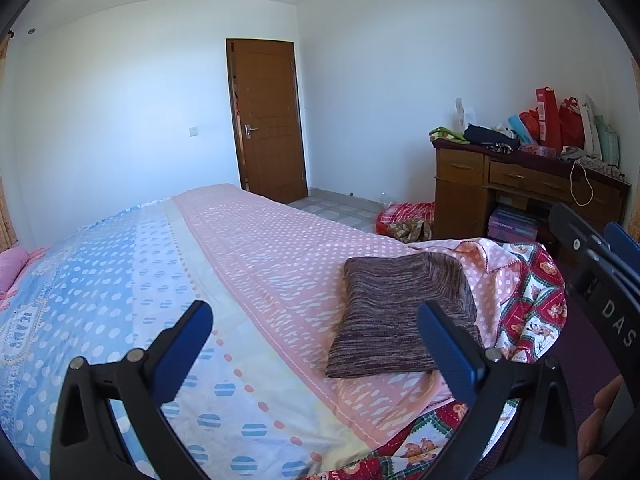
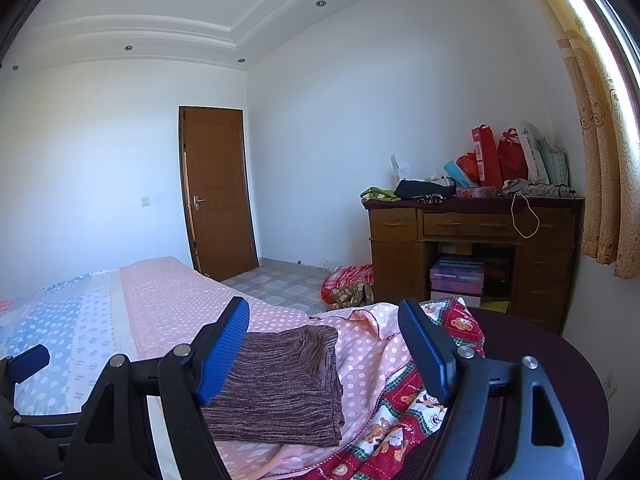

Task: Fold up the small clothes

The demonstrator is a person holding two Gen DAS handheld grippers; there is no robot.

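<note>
A: Garment (image 1: 404, 320), brown marled knit, one item: it is lying folded flat on the pink dotted strip of the bedspread (image 1: 256, 248), near the bed's right edge. Judged step: fold is looking finished, both tools are standing off.

B: Left gripper (image 1: 316, 356)?

A: It is hanging above the bedspread, left of the garment, jaws spread wide, gripping nothing; one blue finger (image 1: 448, 356) is overlapping the garment's near corner in view only.

B: Right gripper (image 2: 324, 356)?

A: It is hovering over the garment's near right side, jaws wide apart, nothing between them.

B: Next move?

A: Probably taking a fresh piece or shifting this one aside; no other small clothes are showing on the bed.

B: Obstructions right of the garment?

A: Bear-print quilt (image 2: 416, 408) is bunching just beside it; cluttered wooden desk (image 2: 472, 240) is standing well beyond.
</note>
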